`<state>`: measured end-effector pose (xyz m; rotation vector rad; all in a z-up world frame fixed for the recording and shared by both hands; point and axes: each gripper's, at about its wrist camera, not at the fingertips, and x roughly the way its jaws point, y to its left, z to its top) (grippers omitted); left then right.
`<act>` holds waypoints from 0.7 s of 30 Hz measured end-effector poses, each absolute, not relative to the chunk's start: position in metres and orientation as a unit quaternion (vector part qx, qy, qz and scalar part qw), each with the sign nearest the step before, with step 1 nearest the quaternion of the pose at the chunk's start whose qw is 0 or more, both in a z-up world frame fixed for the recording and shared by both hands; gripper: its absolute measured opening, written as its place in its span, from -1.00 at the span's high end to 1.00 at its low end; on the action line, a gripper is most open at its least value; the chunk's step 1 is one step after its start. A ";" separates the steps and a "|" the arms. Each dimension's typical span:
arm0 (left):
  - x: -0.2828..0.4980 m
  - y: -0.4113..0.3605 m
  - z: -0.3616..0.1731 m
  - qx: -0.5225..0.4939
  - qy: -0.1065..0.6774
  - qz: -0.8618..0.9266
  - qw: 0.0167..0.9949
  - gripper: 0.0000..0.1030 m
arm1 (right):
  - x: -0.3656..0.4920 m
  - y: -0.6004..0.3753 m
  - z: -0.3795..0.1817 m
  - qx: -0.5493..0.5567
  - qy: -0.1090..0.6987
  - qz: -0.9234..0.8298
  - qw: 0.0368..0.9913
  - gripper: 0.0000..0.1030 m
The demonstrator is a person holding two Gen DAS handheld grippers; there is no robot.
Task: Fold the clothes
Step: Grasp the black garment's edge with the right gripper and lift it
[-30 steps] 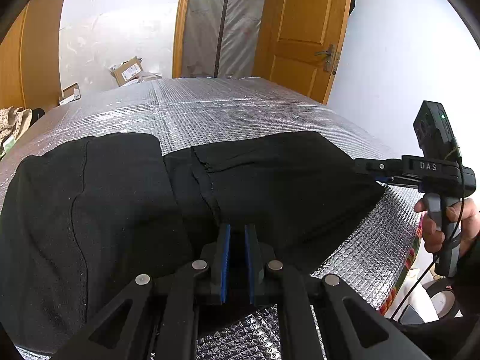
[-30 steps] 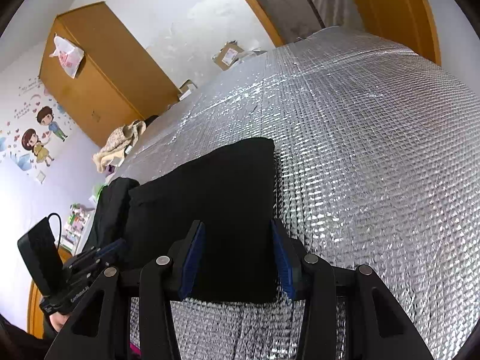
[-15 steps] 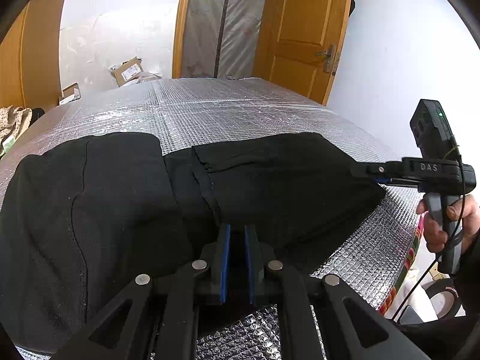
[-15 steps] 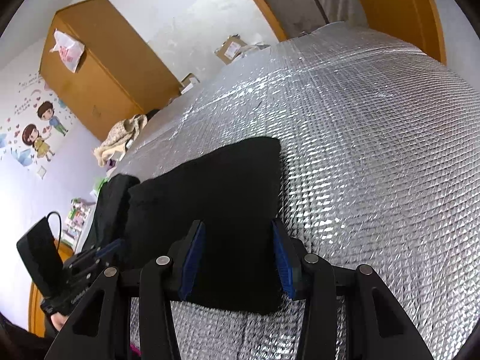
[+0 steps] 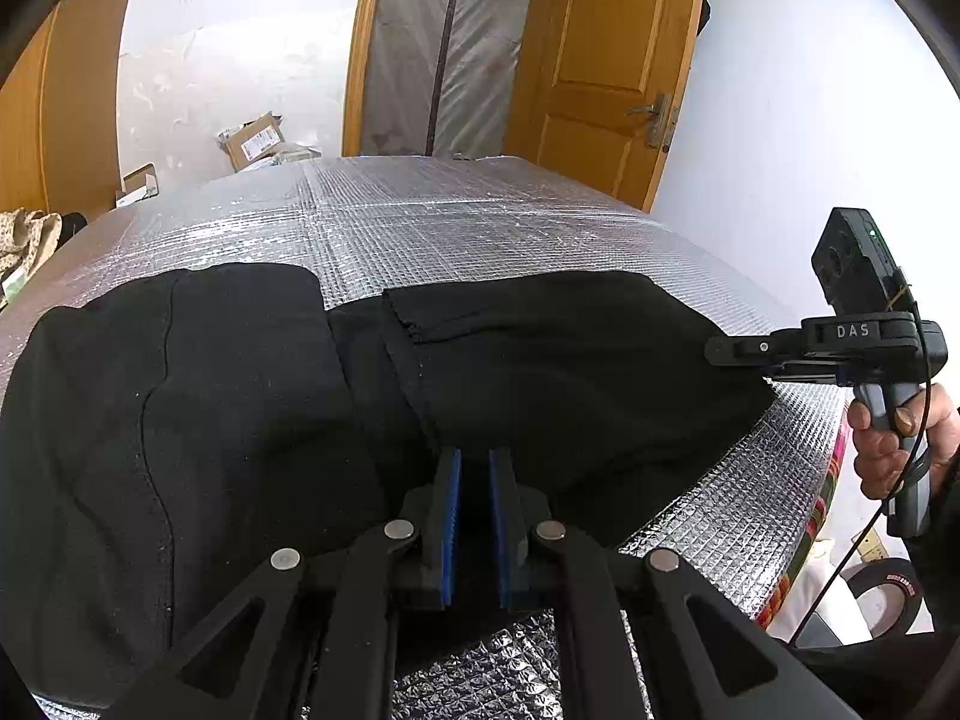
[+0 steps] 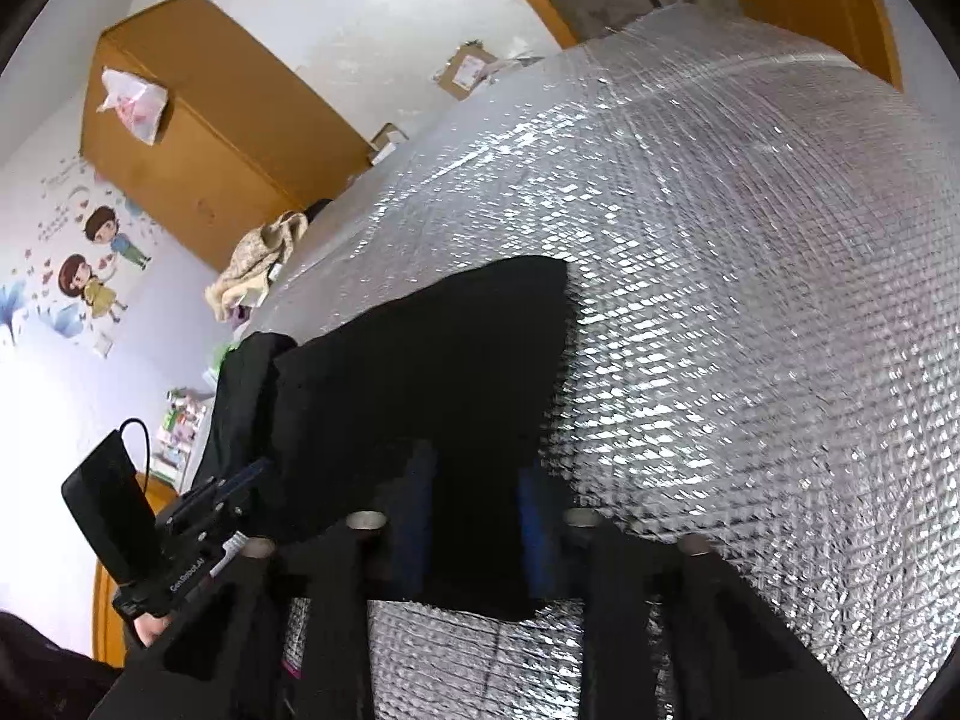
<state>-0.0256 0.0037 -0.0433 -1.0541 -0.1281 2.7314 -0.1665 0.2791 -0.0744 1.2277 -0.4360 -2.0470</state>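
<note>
Left gripper (image 5: 474,516): sitting at 6 o'clock in its own view, its blue pads drawn close and clamping the near hem of the garment (image 5: 240,420).
Right gripper (image 6: 474,528): its jaws are closing over the garment's near right corner, with black cloth lying between the pads; in the left view the same gripper (image 5: 729,354) is reaching in from 3 o'clock to the cloth's right end.
Garment: lying flat and black on the silver surface (image 5: 480,228), stretching from 9 o'clock to 3 o'clock across the left view, so its long axis is running side to side along the near edge.
Nearer hand: each is working its own part, left at mid-hem, right at the right corner.
Fold direction: free surface is lying toward 12 o'clock, so the held edge is probably heading away from the person.
Far: a door (image 5: 606,72) is standing at 1 o'clock beyond the surface.
</note>
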 end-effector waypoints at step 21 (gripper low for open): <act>0.002 -0.017 -0.003 -0.308 -0.070 0.945 0.089 0.82 | -0.135 0.211 0.067 0.346 -0.127 -0.820 0.438 0.83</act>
